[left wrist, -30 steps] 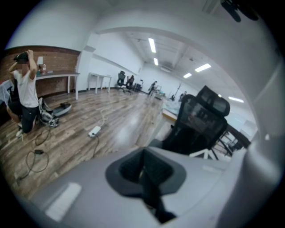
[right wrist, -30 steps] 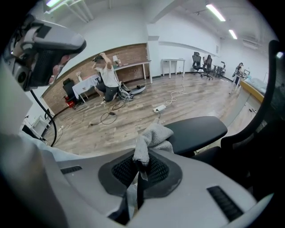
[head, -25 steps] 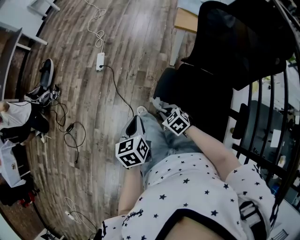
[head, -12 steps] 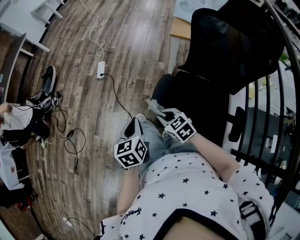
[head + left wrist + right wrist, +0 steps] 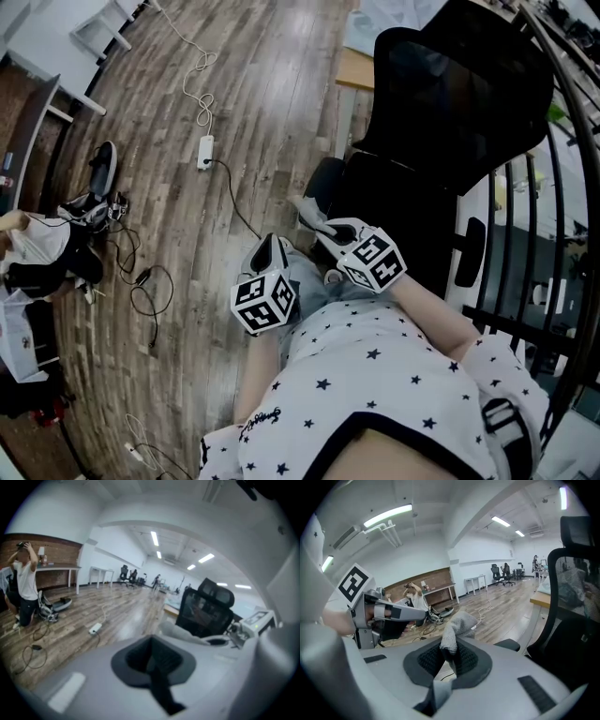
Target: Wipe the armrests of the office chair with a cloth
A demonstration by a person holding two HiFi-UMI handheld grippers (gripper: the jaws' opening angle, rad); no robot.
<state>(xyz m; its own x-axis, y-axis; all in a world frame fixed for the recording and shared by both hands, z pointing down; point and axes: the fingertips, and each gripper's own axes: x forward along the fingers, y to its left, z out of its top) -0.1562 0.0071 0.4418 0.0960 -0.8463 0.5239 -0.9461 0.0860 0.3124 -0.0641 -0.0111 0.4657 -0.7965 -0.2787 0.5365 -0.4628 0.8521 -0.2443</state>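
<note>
Right gripper [image 5: 325, 228] at frame centre clamped on grey cloth [image 5: 457, 626], beside black office chair [image 5: 450, 103], left gripper [image 5: 270, 249] just lower left, jaws together, empty

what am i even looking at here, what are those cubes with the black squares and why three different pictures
No robot here: a person in a starred shirt holds a tool in each hand, each ending in a two-jaw gripper. The patterned cube on each is part of it. The head view is from a camera on the person's head, looking steeply down at the left gripper, the right gripper and a black office chair. The other two pictures come from cameras riding on the grippers, looking along their jaws. The left gripper's jaws are together, empty. The right gripper's jaws pinch a grey cloth close to the chair's armrest. On the wooden floor lie a white power strip and cables.
</note>
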